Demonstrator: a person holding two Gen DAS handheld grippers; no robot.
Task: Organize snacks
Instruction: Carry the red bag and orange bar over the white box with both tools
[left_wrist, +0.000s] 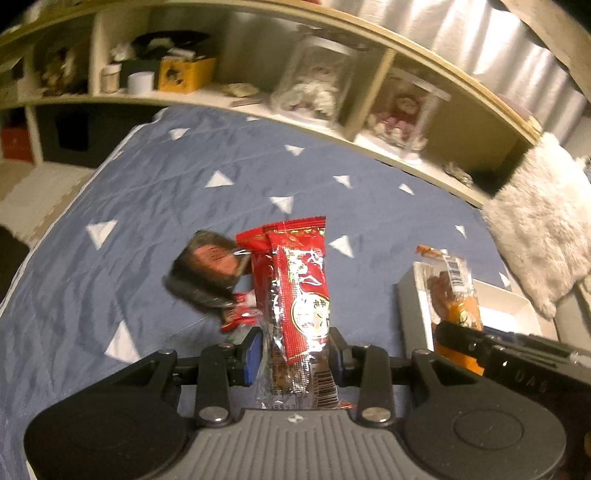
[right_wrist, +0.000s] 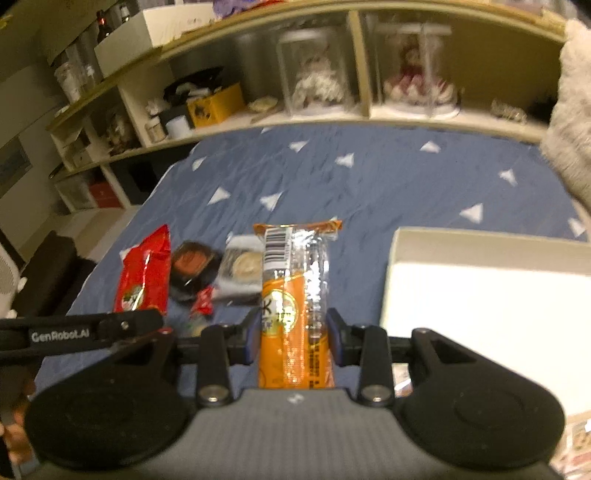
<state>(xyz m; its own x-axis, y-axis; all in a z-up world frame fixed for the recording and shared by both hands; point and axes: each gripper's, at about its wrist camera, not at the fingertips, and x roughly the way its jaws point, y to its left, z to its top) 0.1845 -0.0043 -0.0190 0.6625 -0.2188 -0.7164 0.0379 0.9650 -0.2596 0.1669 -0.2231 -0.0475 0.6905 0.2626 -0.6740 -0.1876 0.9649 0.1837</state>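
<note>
Box first: shallow white cardboard box (right_wrist: 480, 295), open-topped, resting on blue quilted bedspread with white triangles (right_wrist: 369, 177), off to the right of right gripper (right_wrist: 293, 334) and just beside it. Much nearer to the right hand than to the left; in the left wrist view seen beyond and right of left gripper (left_wrist: 297, 356), with the right gripper's black body between.

Right gripper clamped on long orange foil-and-clear snack packet (right_wrist: 295, 295), pads pressing both flanks near its lower half. Long axis of the packet running straight out along the fingers, sealed end with barcode sticker farthest from the camera. Clear of the bedspread, held up in the air.

Left gripper likewise closed on long red foil snack packet (left_wrist: 299, 291), long axis again along the fingers, crimped top end pointing away, barcode end nearest the camera. Lifted too, judging by the bedspread well below it.

Left behind on the bedspread: dark round-lidded snack tub (right_wrist: 194, 267), pale clear-wrapped round pastry (right_wrist: 243, 266) beside it, small red wrapped sweet (right_wrist: 203, 301) in front of both.

Likely next: swing rightward for each packet, orange one first as the nearer.

Writing: "GenRobot.AI" in white on the left gripper's side, read from the right wrist view. Round emblem with East Asian characters on each packet, too blurred to read. Embossed letters on the right gripper's flank, illegible.
</note>
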